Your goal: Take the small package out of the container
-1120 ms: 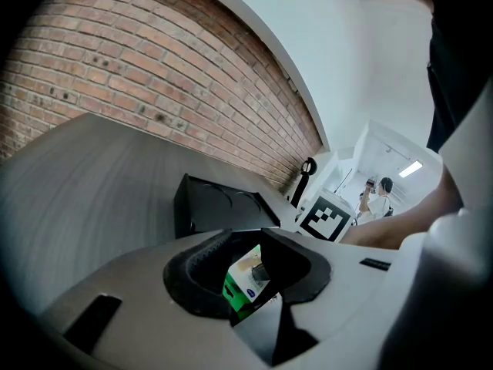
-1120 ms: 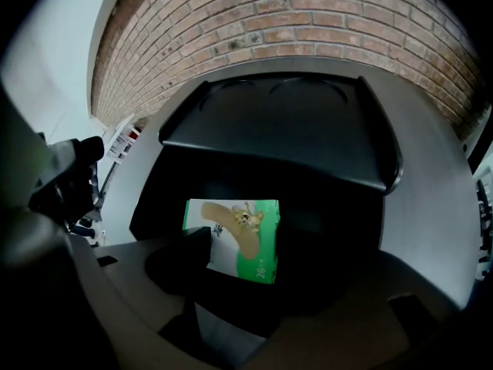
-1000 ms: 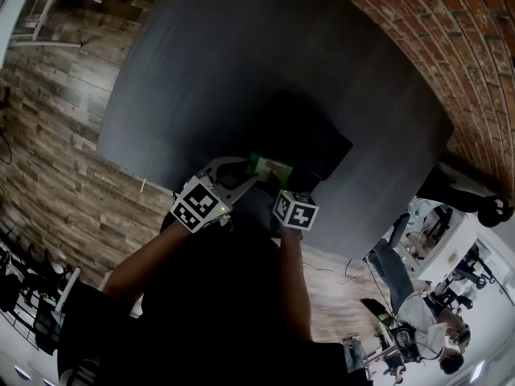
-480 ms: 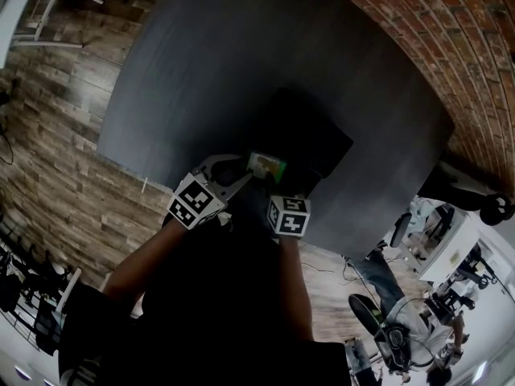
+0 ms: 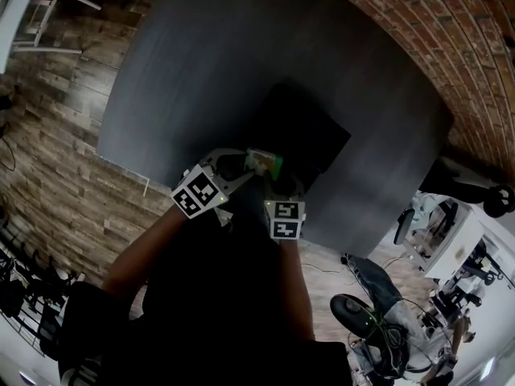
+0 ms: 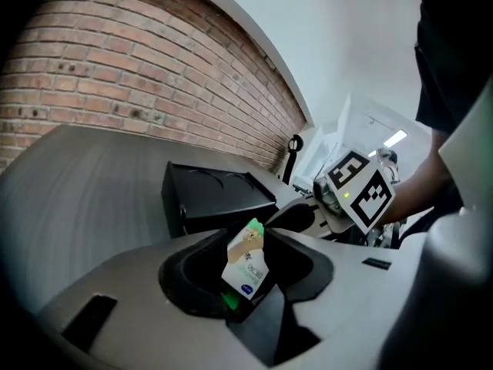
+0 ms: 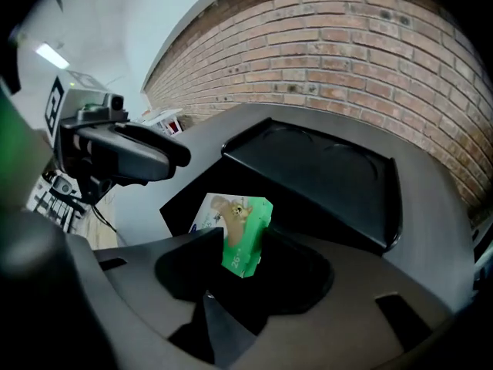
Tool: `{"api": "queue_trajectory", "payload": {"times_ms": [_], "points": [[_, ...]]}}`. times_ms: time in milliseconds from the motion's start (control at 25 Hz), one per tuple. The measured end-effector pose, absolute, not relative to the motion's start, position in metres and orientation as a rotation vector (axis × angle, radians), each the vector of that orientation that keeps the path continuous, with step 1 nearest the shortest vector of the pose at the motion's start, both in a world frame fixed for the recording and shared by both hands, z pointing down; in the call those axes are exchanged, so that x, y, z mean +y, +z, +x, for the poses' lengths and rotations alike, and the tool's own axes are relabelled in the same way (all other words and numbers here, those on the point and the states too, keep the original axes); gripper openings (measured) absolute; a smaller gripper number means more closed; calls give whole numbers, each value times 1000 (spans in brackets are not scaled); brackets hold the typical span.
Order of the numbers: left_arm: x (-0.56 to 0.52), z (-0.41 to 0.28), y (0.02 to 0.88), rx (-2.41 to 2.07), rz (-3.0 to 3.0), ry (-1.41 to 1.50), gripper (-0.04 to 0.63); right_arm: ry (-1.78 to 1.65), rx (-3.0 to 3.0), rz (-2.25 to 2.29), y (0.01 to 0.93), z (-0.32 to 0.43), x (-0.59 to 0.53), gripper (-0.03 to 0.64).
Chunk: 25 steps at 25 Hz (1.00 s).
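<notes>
1. Between the fingers of the left gripper (image 5: 248, 167) stood the small package (image 6: 246, 262), tilted, with its green lower corner down by the left-hand finger.
2. Those fingers were narrowly apart and had just been opening. The package was between them, but they showed no firm squeeze on it.
3. Between the fingers of the right gripper (image 5: 276, 183) sat the green end of the same package. These fingers had just been closing and were pinched on it from both sides.
4. Just beyond both sets of fingertips lay the black container (image 7: 323, 176), low and open-topped. The package was outside it, up in the air near its closest corner.
5. Beneath the fingers and the container spread the dark table (image 5: 225, 55), and well beyond the fingertips rose a brick wall (image 7: 347, 52).
6. To the right of the left fingertips, the right gripper's marker cube (image 6: 360, 191) showed close by, so the two grippers met at the package.
</notes>
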<state>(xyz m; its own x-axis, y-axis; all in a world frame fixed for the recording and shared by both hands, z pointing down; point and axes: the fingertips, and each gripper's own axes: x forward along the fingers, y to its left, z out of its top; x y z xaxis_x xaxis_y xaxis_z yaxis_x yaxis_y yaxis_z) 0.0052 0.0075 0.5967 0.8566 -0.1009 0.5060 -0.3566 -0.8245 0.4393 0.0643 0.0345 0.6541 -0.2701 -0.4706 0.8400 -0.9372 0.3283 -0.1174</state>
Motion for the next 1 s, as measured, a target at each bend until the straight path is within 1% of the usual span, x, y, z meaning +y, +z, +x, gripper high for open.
{"api": "queue_trajectory", "payload": {"times_ms": [160, 600, 1000], "points": [[9, 14, 610, -252, 2552, 753, 153, 704, -1927, 1209, 647, 60, 33, 184], [7, 32, 622, -82, 2683, 920, 158, 432, -2014, 1071, 638, 62, 31, 181], [17, 43, 637, 122, 2704, 1040, 163, 328, -2059, 999, 633, 59, 32, 179]]}}
